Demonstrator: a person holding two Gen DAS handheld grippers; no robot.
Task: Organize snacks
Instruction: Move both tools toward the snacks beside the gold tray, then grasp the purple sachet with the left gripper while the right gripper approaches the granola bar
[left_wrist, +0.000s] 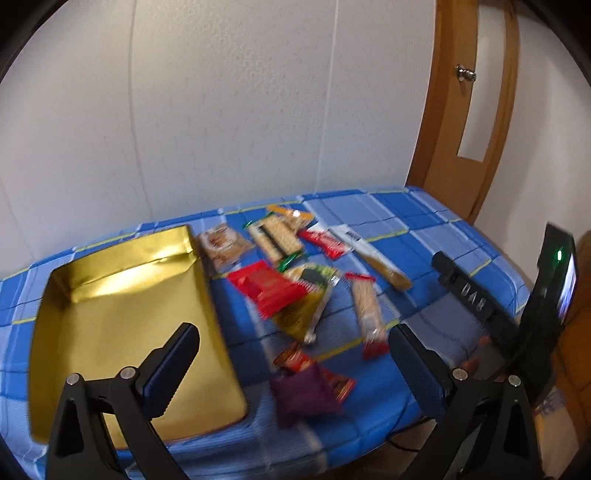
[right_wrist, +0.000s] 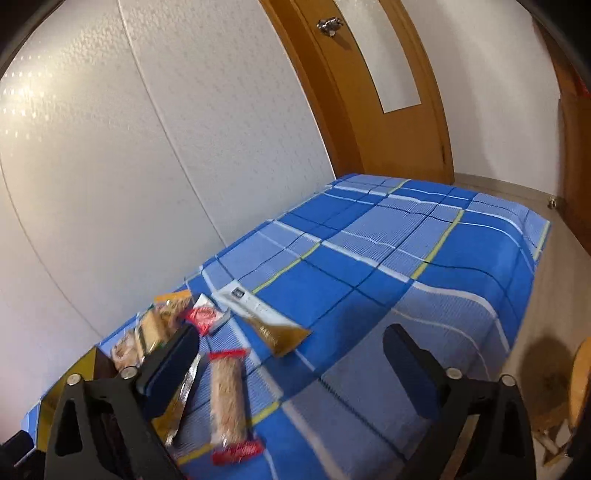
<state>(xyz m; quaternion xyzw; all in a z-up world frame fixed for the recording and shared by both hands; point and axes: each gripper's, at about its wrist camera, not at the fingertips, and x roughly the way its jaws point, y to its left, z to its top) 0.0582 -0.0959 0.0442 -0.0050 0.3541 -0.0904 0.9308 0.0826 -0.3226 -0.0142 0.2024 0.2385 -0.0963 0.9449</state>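
Observation:
Several snack packets lie scattered on a blue checked cloth (left_wrist: 424, 236). A gold tray (left_wrist: 122, 332) sits at the left, with nothing in it. To its right are a red packet (left_wrist: 266, 288), a cracker pack (left_wrist: 275, 238), a purple packet (left_wrist: 306, 395) and a long biscuit bar (left_wrist: 367, 314). My left gripper (left_wrist: 291, 365) is open and empty above the tray's right edge and the purple packet. My right gripper (right_wrist: 291, 365) is open and empty; the biscuit bar (right_wrist: 227, 398) lies between its fingers, below them. The right gripper's body (left_wrist: 476, 295) shows in the left wrist view.
A white wall runs along the far side of the table. A wooden door (right_wrist: 384, 92) stands past the table's right end. The right half of the cloth (right_wrist: 406, 258) bears only a gold and white stick packet (right_wrist: 266, 321). The table's front edge drops to the floor (right_wrist: 546, 306).

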